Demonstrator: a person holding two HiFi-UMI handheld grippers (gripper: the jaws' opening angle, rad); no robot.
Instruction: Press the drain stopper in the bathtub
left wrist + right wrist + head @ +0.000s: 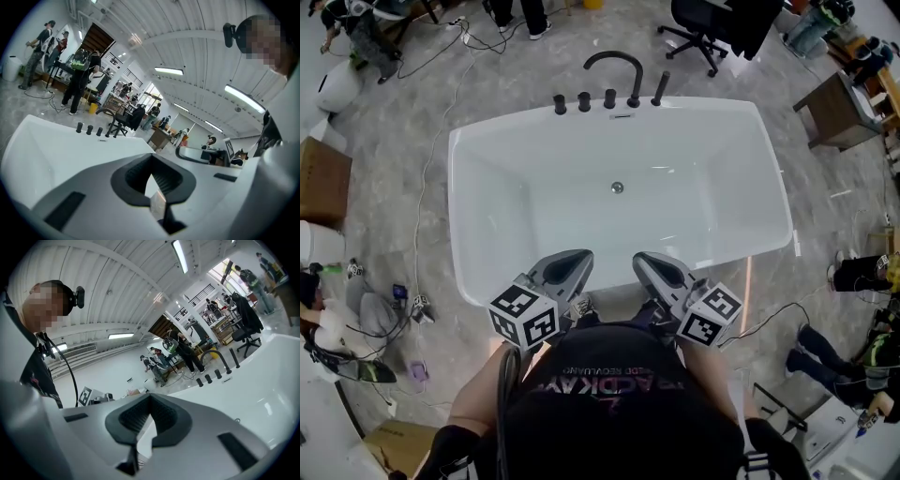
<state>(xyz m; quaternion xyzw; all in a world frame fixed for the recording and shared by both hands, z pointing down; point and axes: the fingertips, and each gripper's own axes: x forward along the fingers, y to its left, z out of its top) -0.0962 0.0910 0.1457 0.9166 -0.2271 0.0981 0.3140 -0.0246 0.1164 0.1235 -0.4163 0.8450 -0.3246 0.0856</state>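
The drain stopper [617, 187] is a small round metal disc in the middle of the floor of the white bathtub [492, 141], nearer the black faucet [614, 64] at the far rim. My left gripper [579, 255] and right gripper [642, 258] hover side by side over the near rim, well apart from the stopper. Both are clenched with nothing between their jaws.

Grey tongs [569, 265], black-white marker cubes [525, 317], black shirt [609, 412].

tub [487, 192]: glossy white, smooth
drain stopper [617, 187]: shiny metal
faucet [613, 54]: matt blk
floor [422, 112]: polished grey, stone-look
left gripper [151, 172] pads [166, 178]: ribbed blk
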